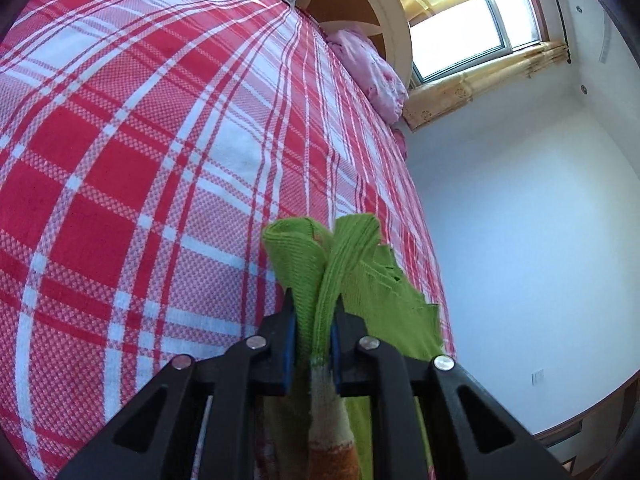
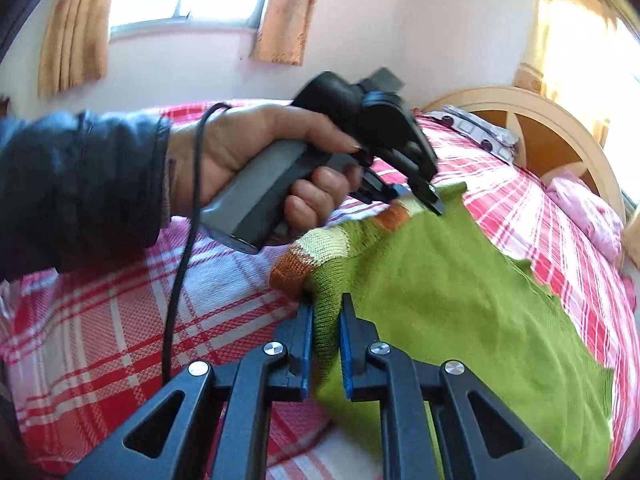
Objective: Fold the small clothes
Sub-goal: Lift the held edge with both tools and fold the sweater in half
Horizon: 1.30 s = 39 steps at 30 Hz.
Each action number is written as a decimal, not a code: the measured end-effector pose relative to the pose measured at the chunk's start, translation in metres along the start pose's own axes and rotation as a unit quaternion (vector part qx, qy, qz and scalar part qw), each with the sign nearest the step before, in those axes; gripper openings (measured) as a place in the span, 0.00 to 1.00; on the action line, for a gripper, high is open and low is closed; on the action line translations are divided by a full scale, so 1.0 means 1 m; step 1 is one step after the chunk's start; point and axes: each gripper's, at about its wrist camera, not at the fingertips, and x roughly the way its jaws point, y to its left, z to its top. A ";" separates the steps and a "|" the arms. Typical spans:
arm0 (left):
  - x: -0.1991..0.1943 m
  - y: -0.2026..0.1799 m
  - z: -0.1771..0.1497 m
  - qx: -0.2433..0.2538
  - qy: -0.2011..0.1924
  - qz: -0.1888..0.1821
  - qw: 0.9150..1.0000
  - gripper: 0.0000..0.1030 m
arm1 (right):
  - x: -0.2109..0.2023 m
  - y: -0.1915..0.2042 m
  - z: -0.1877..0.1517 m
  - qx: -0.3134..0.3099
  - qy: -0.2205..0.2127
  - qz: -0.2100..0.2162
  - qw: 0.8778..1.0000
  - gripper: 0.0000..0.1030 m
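Note:
A small green knitted garment point(image 2: 448, 280) with cream and orange striped trim hangs spread above the red plaid bed point(image 2: 120, 320). My left gripper point(image 1: 314, 300) is shut on a bunched green edge of the garment point(image 1: 320, 256); it also shows in the right wrist view point(image 2: 424, 196), held in a hand, pinching the far corner. My right gripper point(image 2: 326, 304) is shut on the near green edge beside the orange trim point(image 2: 290, 272). The cloth stretches between the two grippers.
The bed point(image 1: 140, 140) fills the left wrist view, with a pink pillow point(image 1: 372, 68) and a curved headboard point(image 1: 372, 4) at its head. A patterned pillow point(image 2: 476, 128) lies by the headboard point(image 2: 540, 120). Curtained windows and white walls lie beyond.

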 end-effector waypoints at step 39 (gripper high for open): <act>0.115 -0.218 -0.040 0.100 0.052 -0.043 0.993 0.14 | -0.161 -0.180 -0.132 0.359 -0.093 0.037 0.928 0.09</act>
